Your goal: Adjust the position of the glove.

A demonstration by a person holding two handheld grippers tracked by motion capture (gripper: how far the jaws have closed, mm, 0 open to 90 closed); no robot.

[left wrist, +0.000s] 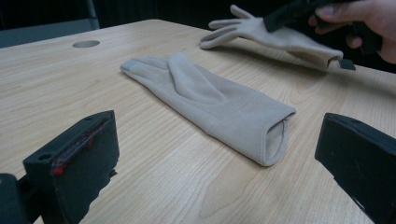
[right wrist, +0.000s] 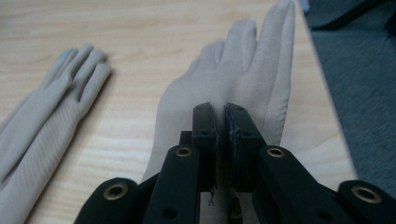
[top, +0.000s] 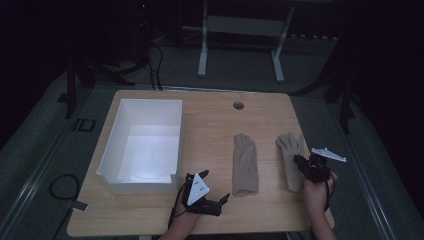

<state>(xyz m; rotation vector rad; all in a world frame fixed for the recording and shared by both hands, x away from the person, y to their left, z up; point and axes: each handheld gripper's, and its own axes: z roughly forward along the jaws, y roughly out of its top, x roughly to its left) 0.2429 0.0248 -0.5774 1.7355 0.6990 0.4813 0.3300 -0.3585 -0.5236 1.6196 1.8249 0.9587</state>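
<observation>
The jaws of the right gripper (right wrist: pixel 223 122) are pressed together, with the fabric of the right-hand glove (right wrist: pixel 233 88) pinched between their tips at the palm, as the right gripper view shows; the glove lies on the bench (top: pixel 210 120) near its right edge, fingers pointing away from the person. In the high view the right gripper (top: pixel 301 162) is seen over this glove (top: pixel 291 150). The jaws of the left gripper (left wrist: pixel 210 154) are spread wide and nothing is held between them; they are aimed at the cuff of the second glove (left wrist: pixel 210 100), which lies flat on the bench just ahead and is not touched. In the high view the left gripper (top: pixel 218 201) is found near the front edge, between that glove (top: pixel 245 162) and the white box (top: pixel 142 145). The box appears empty. It is judged that the work is at an early stage: one glove is gripped but not yet lifted clear, the other is untouched, and, if the box is the goal, both remain to be carried there.
</observation>
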